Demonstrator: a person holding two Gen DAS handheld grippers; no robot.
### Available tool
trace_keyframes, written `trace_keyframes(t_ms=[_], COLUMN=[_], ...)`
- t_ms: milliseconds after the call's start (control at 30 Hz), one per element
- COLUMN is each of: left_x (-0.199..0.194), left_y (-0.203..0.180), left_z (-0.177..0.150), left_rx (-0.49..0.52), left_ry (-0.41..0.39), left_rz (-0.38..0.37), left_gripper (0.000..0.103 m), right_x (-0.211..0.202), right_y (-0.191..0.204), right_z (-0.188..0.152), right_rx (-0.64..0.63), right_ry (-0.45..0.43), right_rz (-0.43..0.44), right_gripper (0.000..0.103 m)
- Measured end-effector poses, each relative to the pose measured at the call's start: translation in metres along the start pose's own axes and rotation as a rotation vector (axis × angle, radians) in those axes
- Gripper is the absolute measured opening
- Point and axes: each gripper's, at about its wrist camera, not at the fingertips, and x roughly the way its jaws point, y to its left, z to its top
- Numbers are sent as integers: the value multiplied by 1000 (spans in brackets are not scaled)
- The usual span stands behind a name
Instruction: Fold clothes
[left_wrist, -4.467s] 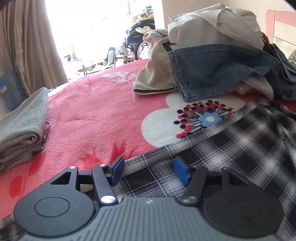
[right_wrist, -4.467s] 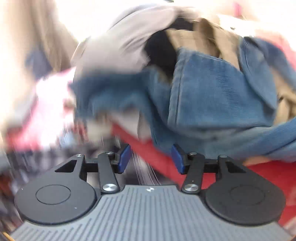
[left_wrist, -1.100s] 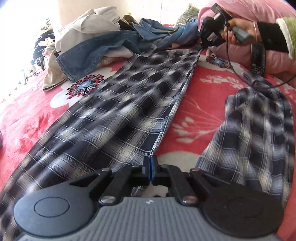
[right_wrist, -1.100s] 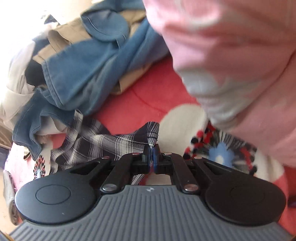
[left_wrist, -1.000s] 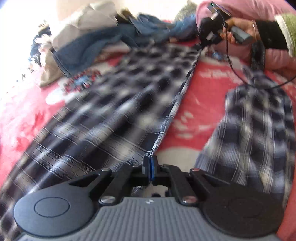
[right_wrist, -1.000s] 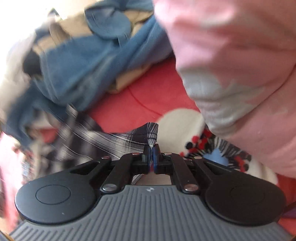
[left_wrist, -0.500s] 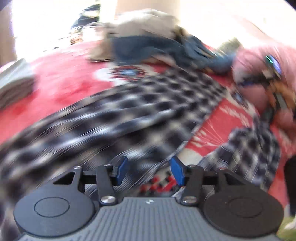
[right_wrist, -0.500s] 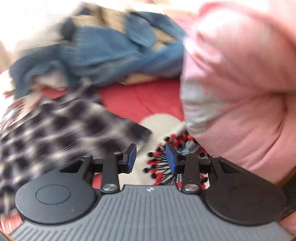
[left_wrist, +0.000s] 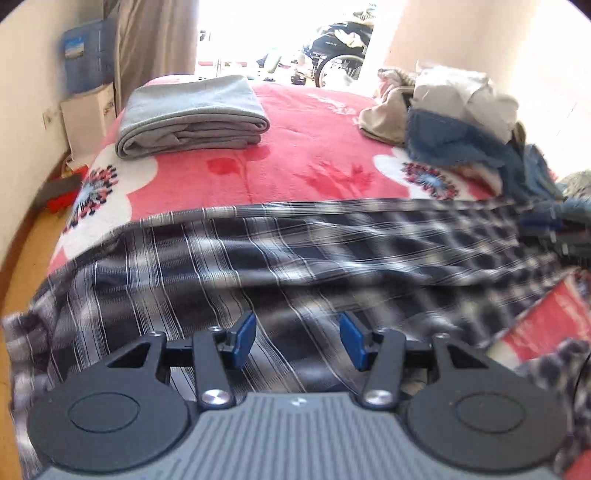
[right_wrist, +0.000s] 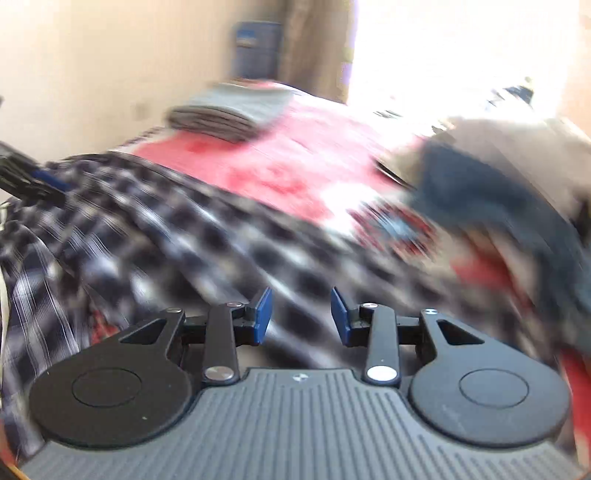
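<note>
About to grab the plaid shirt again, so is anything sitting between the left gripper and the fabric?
Nothing visible. The left gripper is open directly over the plaid shirt, with only fabric between its fingers. The folded grey garment and the clothes pile lie farther back on the bed.

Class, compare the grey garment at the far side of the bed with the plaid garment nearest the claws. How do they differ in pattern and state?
The grey garment is plain; the plaid garment is dark checked with white lines. The grey one is folded into a compact, layered stack; the plaid one lies spread out and rumpled across the bed, unfolded. The grey one sits far from the open left claw; the plaid one lies right beneath it. Both rest on the red flowered blanket.
</note>
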Motion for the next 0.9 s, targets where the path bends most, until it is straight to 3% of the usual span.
trace_keyframes(t_ms=[100, 300, 433, 567, 733, 767, 800, 833, 900], left_x=[12, 31, 28, 25, 24, 24, 24, 24, 26], left_y=[-5, -12, -11, -5, -2, -2, -1, -1, 1], left_z=[-5, -34, -48, -54, -58, -59, -59, -59, -58], left_rx=[70, 170, 198, 180, 200, 201, 201, 202, 209], left_ry=[29, 99, 76, 71, 67, 66, 66, 66, 67], left_rz=[47, 61, 49, 16, -9, -13, -18, -21, -26], left_gripper=[51, 51, 52, 52, 52, 52, 52, 52, 52], right_x=[36, 120, 176, 219, 250, 248, 246, 242, 235], right_y=[14, 50, 76, 96, 113, 115, 117, 119, 122], right_z=[35, 86, 118, 135, 135, 135, 135, 135, 137], right_rx=[-27, -84, -123, -157, -249, -272, -290, -305, -338], right_ry=[-20, 27, 63, 131, 207, 204, 202, 202, 185], right_rz=[92, 254, 361, 448, 471, 466, 467, 472, 474], right_gripper=[44, 49, 51, 56, 56, 54, 40, 16, 0])
